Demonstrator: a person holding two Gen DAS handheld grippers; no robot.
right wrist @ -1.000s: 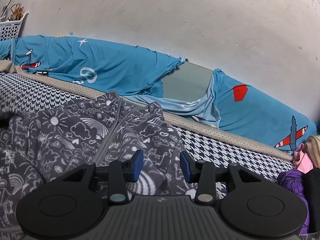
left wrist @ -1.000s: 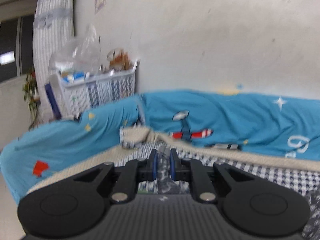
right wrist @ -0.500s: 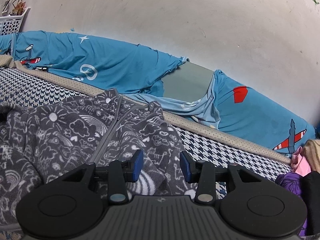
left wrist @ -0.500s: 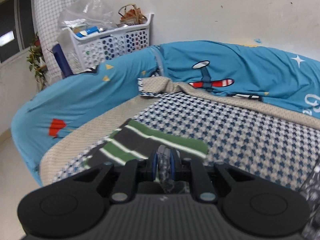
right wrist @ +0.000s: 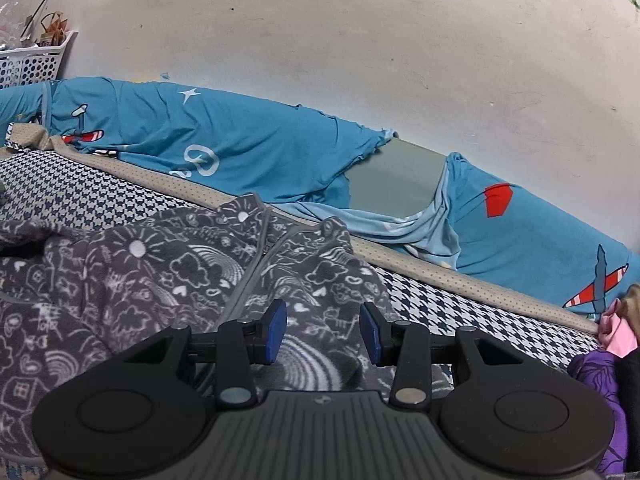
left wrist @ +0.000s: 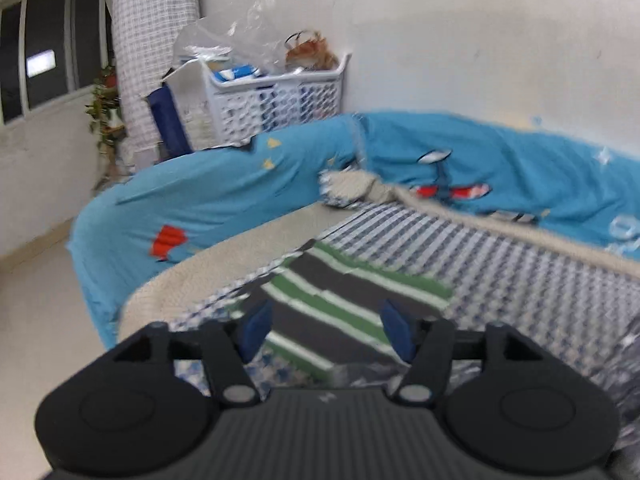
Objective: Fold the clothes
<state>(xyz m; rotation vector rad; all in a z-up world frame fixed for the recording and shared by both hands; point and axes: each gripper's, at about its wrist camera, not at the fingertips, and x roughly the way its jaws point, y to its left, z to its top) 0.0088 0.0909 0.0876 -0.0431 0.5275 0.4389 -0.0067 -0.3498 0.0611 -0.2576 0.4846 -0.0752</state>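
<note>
Left wrist: parted claw (left wrist: pixel 326 332) above striped garment (left wrist: pixel 344 300)

L gripper (left wrist: pixel 326 330) held w/ jaws spread wide, nothing gripped, above the striped garment (left wrist: pixel 340 304). R gripper (right wrist: pixel 323 330) also held apart, empty, over the grey fleece (right wrist: pixel 160 276).
</note>
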